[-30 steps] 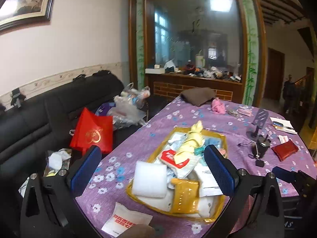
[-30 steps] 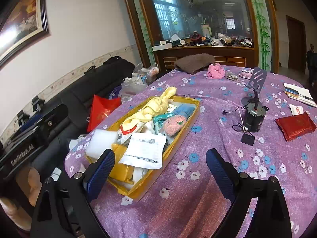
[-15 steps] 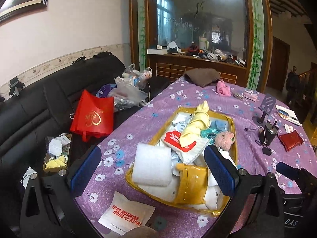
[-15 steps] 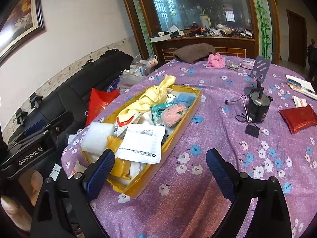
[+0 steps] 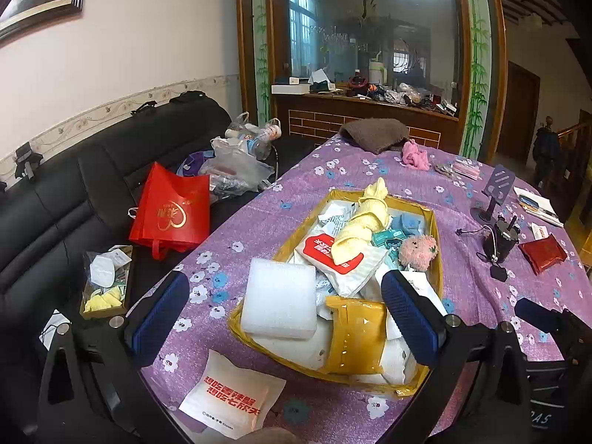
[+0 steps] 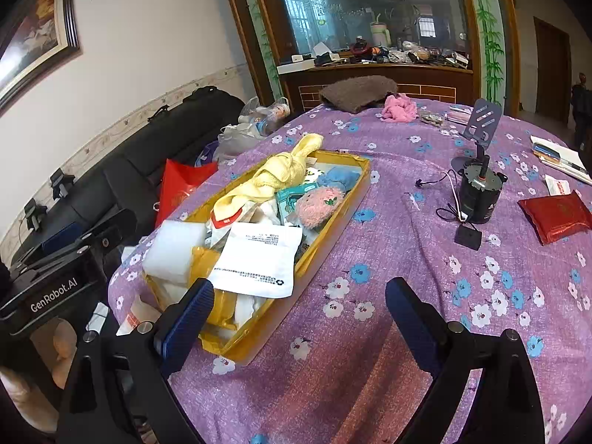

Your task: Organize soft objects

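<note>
Yellow cardboard walls the tray [image 5: 438, 259] ahead of my left tongs [image 5: 285, 318], its long axis running near to far on the purple worktop [image 6: 407, 259]. Both tongs gape wide, empty. The white foam block [image 5: 279, 301] lies nearest the left tongs; behind it sit the yellow towel [image 5: 364, 222] and pink plush [image 6: 318, 203]. My right tongs [image 6: 298, 323] hover right of the tray.

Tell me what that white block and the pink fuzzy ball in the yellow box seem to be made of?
The white block looks like packing foam: matte, finely bubbled surface, soft rounded edges. The pink ball appears to be plush fabric, with fluffy fibres all over. The yellow box looks like cardboard wrapped in glossy tape, though that is less certain.
</note>
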